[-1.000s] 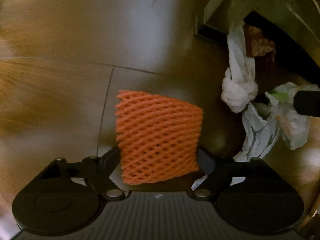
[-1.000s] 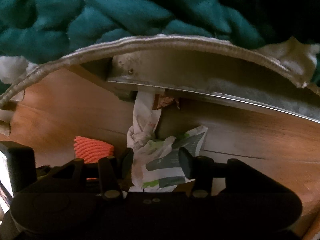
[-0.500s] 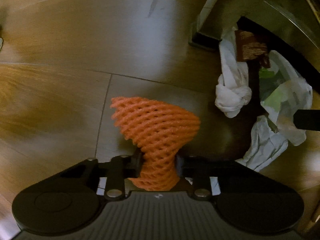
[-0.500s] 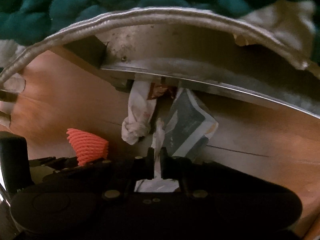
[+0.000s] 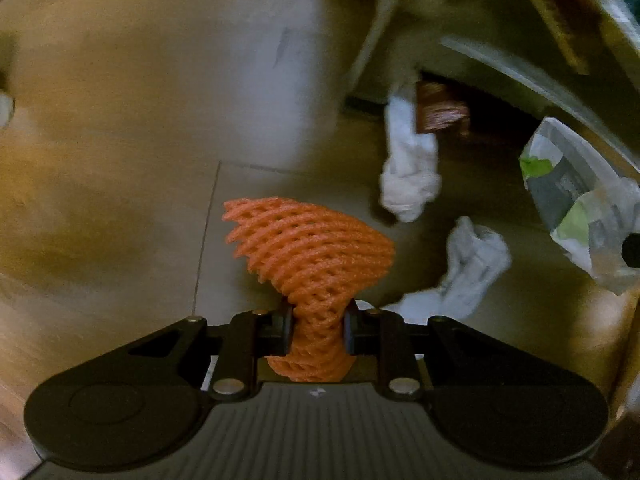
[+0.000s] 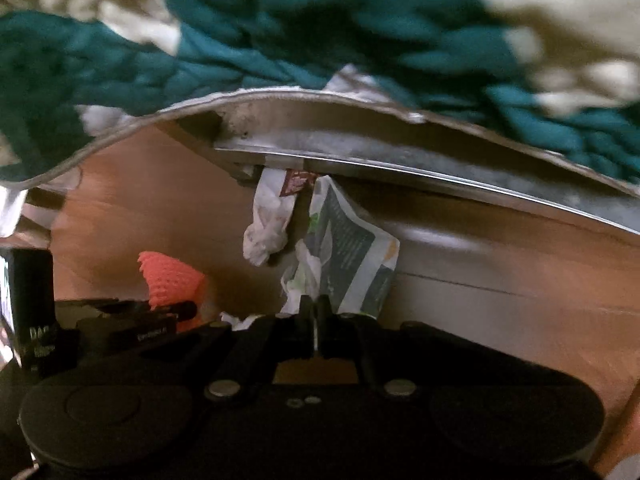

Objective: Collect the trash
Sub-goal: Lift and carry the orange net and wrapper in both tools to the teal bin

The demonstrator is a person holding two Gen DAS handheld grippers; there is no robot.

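An orange foam net (image 5: pixel 308 248) hangs pinched at its lower end in my left gripper (image 5: pixel 318 320), whose jaws are still closing on it above the wooden floor. The net (image 6: pixel 170 280) also shows at the left of the right wrist view. My right gripper (image 6: pixel 316 308) is shut on the edge of a white, green and grey plastic wrapper (image 6: pixel 352 252), which hangs lifted off the floor. That wrapper (image 5: pixel 576 204) appears at the right edge of the left wrist view.
A knotted white bag (image 5: pixel 408 172) and a crumpled white tissue (image 5: pixel 468 264) lie on the floor beside a brown wrapper (image 5: pixel 440 112). A metal bed rail (image 6: pixel 440 176) runs low overhead, with a teal blanket (image 6: pixel 280 40) draped above it.
Both grippers went from open to shut, the left on the foam net, the right on the wrapper. Both have since risen, lifting their loads off the floor.
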